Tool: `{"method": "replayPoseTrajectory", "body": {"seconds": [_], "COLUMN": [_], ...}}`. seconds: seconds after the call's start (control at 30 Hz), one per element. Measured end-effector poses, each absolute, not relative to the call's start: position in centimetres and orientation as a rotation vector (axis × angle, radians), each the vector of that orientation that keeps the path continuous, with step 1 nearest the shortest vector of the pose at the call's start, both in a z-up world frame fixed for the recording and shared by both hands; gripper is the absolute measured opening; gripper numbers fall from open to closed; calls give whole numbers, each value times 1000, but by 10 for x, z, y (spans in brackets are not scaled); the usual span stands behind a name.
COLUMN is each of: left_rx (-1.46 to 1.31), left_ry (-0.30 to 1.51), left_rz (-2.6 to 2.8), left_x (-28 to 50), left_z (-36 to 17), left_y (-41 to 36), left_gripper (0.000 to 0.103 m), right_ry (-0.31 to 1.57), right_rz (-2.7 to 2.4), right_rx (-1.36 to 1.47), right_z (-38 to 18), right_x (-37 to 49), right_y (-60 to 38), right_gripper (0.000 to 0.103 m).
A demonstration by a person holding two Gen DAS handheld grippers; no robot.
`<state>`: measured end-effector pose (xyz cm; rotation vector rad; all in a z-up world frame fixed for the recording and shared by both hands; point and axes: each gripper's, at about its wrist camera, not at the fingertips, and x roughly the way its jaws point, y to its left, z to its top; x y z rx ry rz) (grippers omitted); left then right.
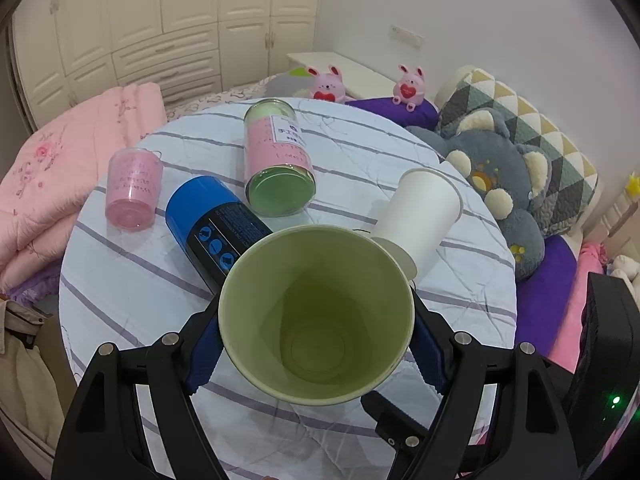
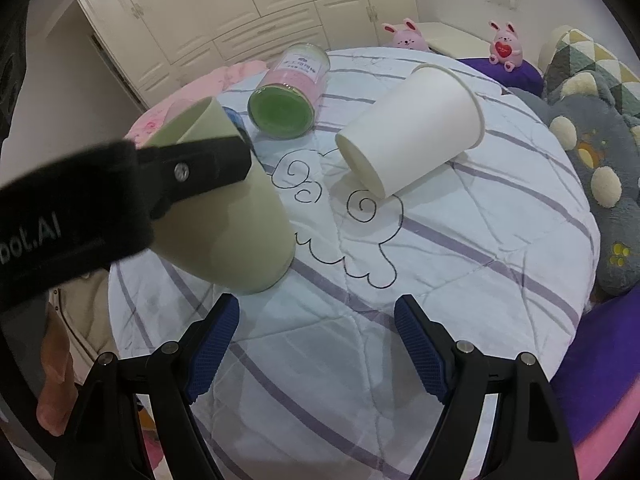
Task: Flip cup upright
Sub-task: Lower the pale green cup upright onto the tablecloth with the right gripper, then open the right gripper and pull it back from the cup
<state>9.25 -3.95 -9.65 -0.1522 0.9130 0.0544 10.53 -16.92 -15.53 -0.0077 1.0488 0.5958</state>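
My left tongs (image 1: 316, 344) were clamped on the green cup (image 1: 316, 316), one blue pad pressed against each side, its open mouth facing the camera. From the right wrist I saw that cup (image 2: 224, 216) tilted, its base low over the striped tablecloth (image 2: 460, 272), just ahead and left of my right tongs (image 2: 316, 344), which hung wide open with nothing between their pads. Ahead of them a white cup (image 2: 412, 136) lay on its side, and beyond the green cup lay a pink jar (image 2: 292, 92) with a green lid.
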Motion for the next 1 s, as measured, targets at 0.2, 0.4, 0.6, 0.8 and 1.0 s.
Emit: {"method": "replayPoseTrajectory", "body": {"seconds": [0.2,0.4,0.6,0.8,1.0], "left_rx": [-146,-169,-183,-178,-181], "left_ry": [892,865,849,806,775], "left_rz": [45,19,18,13,1], "left_x": [85,74,61,39,18], "left_z": [-87,-79,-71,-56,-46], "left_y": [-37,-31,-24,-14,-1], "left_gripper": [93,97,98,100,102], "right_ry": [1032,1011,975,955,939], "right_rz": [584,571,548,546,525], "right_rx": [-22,-38,-57,-77,-97], "right_z": [-148,-137,-123,-107,-96], "right_x": [104,100,94,83,68], "right_y": [-168,-167,-164,-161,-161], "right_gripper": [81,81,81,81,81]}}
